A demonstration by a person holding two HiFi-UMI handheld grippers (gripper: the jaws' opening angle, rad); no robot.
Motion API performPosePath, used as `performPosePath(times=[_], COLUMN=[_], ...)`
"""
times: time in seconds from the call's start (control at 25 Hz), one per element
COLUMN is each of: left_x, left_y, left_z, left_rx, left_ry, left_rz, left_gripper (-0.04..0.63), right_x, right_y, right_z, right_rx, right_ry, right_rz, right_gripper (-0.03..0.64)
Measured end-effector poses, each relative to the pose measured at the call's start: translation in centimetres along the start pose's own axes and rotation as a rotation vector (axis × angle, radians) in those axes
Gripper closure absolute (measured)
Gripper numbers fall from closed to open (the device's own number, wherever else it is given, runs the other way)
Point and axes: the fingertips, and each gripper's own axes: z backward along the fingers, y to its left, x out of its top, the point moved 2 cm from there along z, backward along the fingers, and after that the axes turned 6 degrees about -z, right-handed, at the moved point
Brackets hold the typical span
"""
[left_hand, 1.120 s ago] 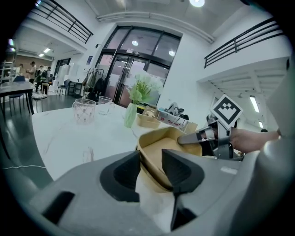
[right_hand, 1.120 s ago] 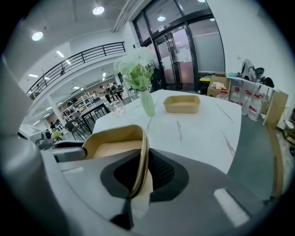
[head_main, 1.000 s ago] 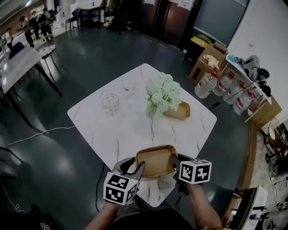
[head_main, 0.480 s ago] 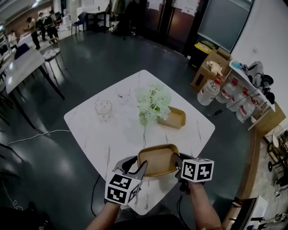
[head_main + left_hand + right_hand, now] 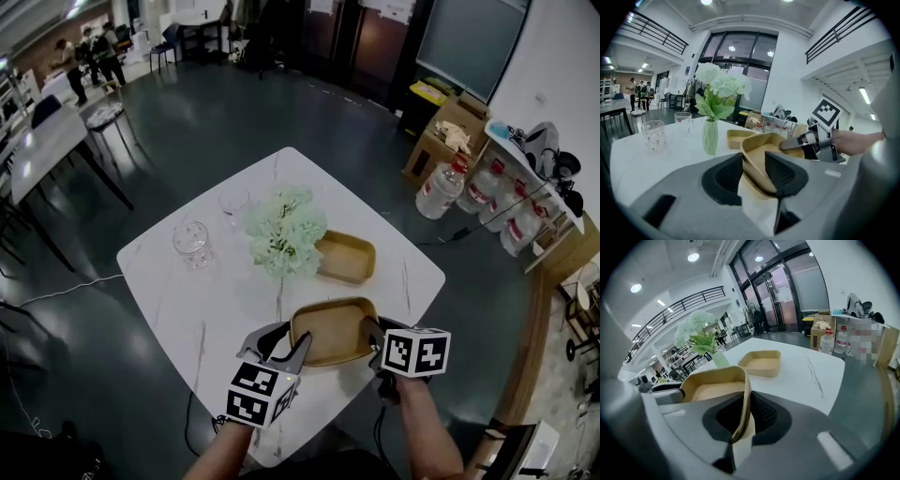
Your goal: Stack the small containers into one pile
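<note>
Now the tray [image 5: 330,330] is held before the flowers [image 5: 284,234], pinched in the left gripper [image 5: 289,337], fairly wide, and the right gripper [image 5: 370,336], nearly closed; alignment over the second tray [image 5: 345,257] beside the flowers is needed next.

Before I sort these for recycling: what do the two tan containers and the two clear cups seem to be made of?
Nearer tan rounded-square container and farther tan container: matte, thin walls, probably moulded fibre or paper pulp. Two clear cups: transparent, shiny; glass or plastic, unclear.

Ceiling lamps [image 5: 693,257] light the scene evenly; the dark floor [image 5: 187,122] shows soft glare. Both gripper views bend strongly toward black, vignetted corners.
</note>
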Motion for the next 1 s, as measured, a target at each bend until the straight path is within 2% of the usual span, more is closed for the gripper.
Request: performPosePath(times=[0.24,0.48,1.0], left_x=[2.3,4.2,6.6], left_y=[-0.3,0.7,3.2], left_z=[-4.7,-8.5,-12.5], left_rx=[0.013,0.058,0.134], left_ry=[-0.001,-0.013,-0.023], left_rz=[-0.018,-0.040,-0.045], left_gripper=[0.446,0.443,0.446], right_x=[3.8,7.2,12.4], right_y=[-3.7,-6.7,-8.8], right_z=[-1.0,-2.9,-7.7], right_rx=[-0.004,-0.004,0.001], right_ry=[0.003,0.012,0.021], right_rz=[0.007,0.016,-0.013], right_gripper=[0.591,0.591,0.589])
